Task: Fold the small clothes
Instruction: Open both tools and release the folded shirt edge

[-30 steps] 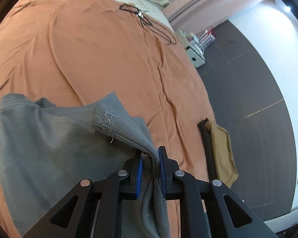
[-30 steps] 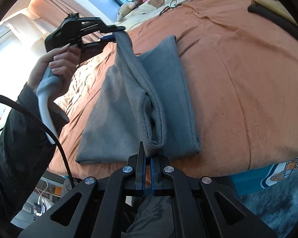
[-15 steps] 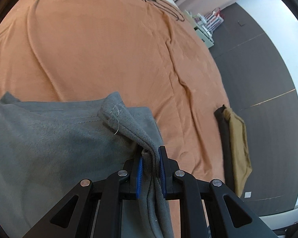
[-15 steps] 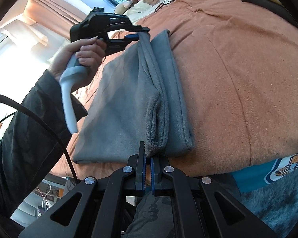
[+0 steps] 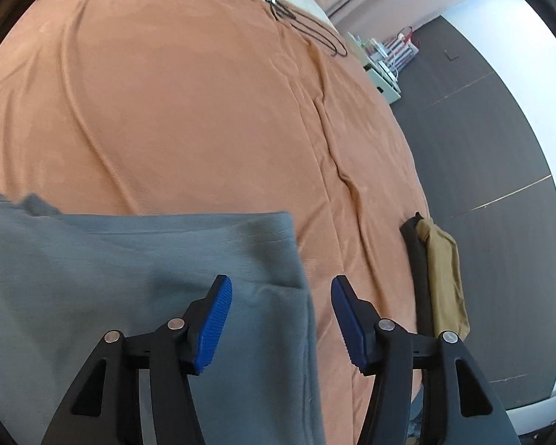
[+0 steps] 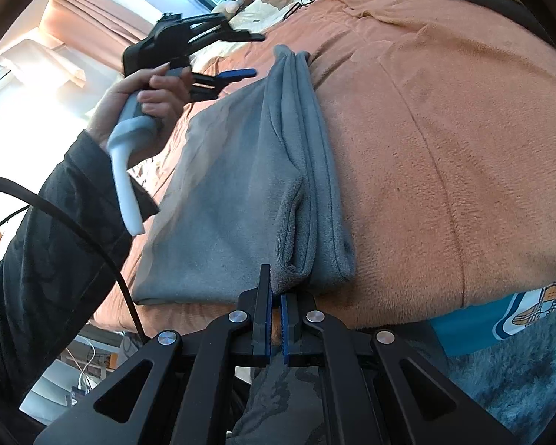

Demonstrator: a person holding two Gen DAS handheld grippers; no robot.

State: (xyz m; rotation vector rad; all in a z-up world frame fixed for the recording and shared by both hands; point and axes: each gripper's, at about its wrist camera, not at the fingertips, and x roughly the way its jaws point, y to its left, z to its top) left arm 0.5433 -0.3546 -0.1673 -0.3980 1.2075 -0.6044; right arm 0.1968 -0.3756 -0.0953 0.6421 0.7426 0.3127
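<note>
While one hem is let go and the other is pinched, the scene reads as follows.

Bed: the orange bedspread carries everything; most of its surface lies bare beyond the garment, giving wide room for moving.

Bed edges: the near edge sits just under the right gripper; in the left wrist view the far side edge drops to a dark floor.

Garment: the grey garment lies flat near the bed's near edge, folded lengthwise, with stacked layers along one long side.

Other clothes: a dark and tan folded pile rests at the far side edge, well apart from the garment.

Left gripper: jaws opening, spread apart, hovering over a corner of the garment; nothing is pressed between the pads.

Right gripper: jaws pressed together, pinching the near hem of the top layer.

Clutter: a black cord lies far up the bed, clear of the work.

Risk, drag: pulling with the right gripper before it lets go would likely slide the top layer off its stack.

Risk, snag: an open pad dipping on retreat could catch the freed corner and undo the fold.

Risk, overhang: the near hem sits close to the bed edge and could slip over.
</note>
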